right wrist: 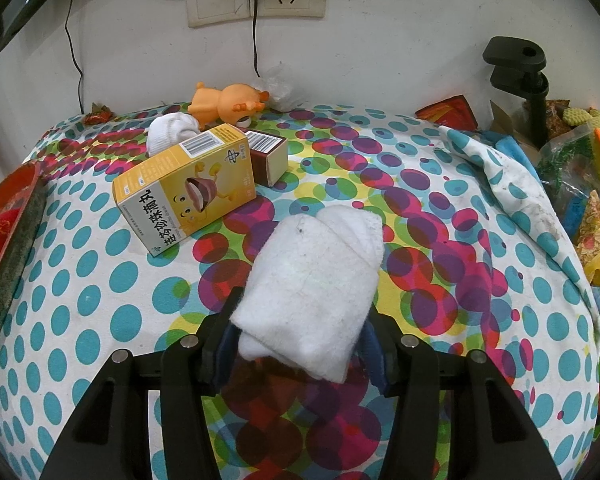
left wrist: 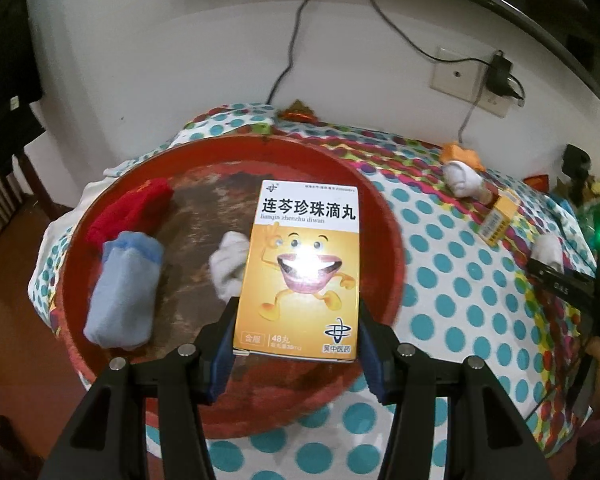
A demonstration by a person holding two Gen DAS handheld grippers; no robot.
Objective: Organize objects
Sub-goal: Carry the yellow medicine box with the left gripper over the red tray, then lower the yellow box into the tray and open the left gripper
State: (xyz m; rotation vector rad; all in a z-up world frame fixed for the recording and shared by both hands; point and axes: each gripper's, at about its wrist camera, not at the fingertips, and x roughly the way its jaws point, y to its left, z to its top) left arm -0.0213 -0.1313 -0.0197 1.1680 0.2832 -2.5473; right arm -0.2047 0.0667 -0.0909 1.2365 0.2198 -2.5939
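So sorting looks roughly half done as far as I can judge. The round red tray (left wrist: 100, 208) already has a red sock roll (left wrist: 134, 208), a light blue sock roll (left wrist: 124, 292) and a white sock bundle (left wrist: 230, 264) lying in it. The left gripper (left wrist: 298, 320) is above the tray with a yellow medicine box (left wrist: 300, 268) pinched between its blue-padded fingers (left wrist: 224, 356), which press on the box's two long sides near its lower end, only as far apart as the box is wide. The box hangs over the tray, not set down yet I think.

Over on the dotted tablecloth (right wrist: 100, 320) the right gripper (right wrist: 300, 332) is squeezing a folded white sock (right wrist: 316, 276), fingers (right wrist: 374, 354) closed in on both sides of the bundle, which sits just above or on the cloth, can't tell which.

Still left out on the cloth: a second yellow medicine box (right wrist: 188, 184) leaning on a brown box (right wrist: 268, 152), a small white sock roll (right wrist: 170, 130) behind them, and an orange rubber toy (right wrist: 220, 104) near the wall. Those probably still need sorting
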